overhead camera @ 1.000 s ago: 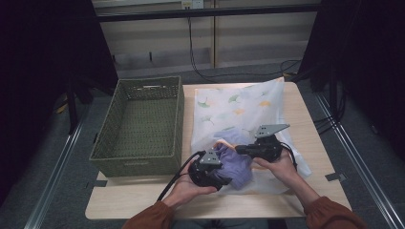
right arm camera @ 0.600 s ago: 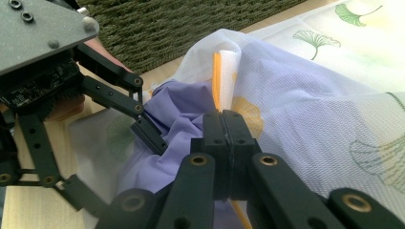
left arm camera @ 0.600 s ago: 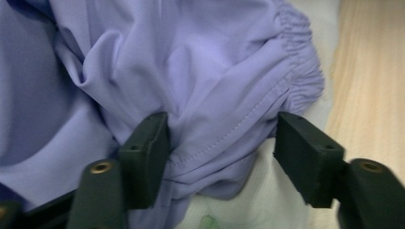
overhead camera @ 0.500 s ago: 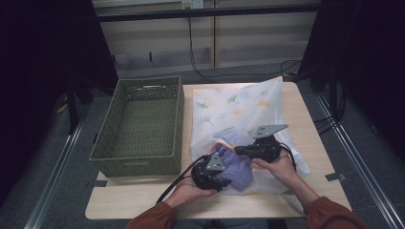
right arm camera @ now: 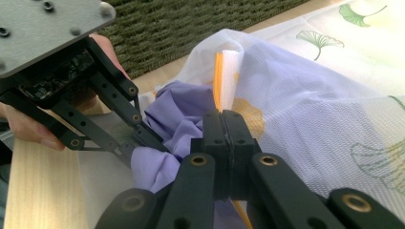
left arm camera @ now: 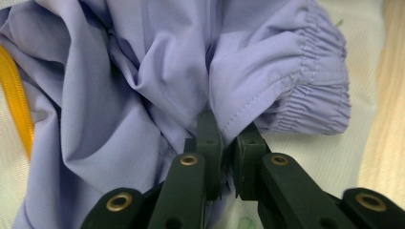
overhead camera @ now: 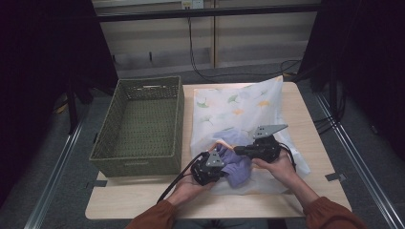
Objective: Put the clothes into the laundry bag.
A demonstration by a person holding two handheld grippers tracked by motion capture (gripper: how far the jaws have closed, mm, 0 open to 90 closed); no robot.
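On the counter [overhead camera: 143, 200], a white mesh laundry bag [overhead camera: 239, 107] printed with ginkgo leaves lies to the right of a green woven basket [overhead camera: 138, 126]. At the bag's near end, a lilac garment [overhead camera: 236, 162] bulges out of the opening, between the two hands. The left gripper [overhead camera: 220, 167] has its jaws pressed together on a fold of the lilac cloth just beside an elastic cuff [left arm camera: 310, 90], as the left gripper view shows. The right gripper [overhead camera: 239, 151] is clamped tight on the bag's edge at the orange zipper tape [right arm camera: 218, 81], holding the mesh raised over the garment. In the right gripper view the left gripper sits just beyond, at the left of the cloth, with the basket behind it.
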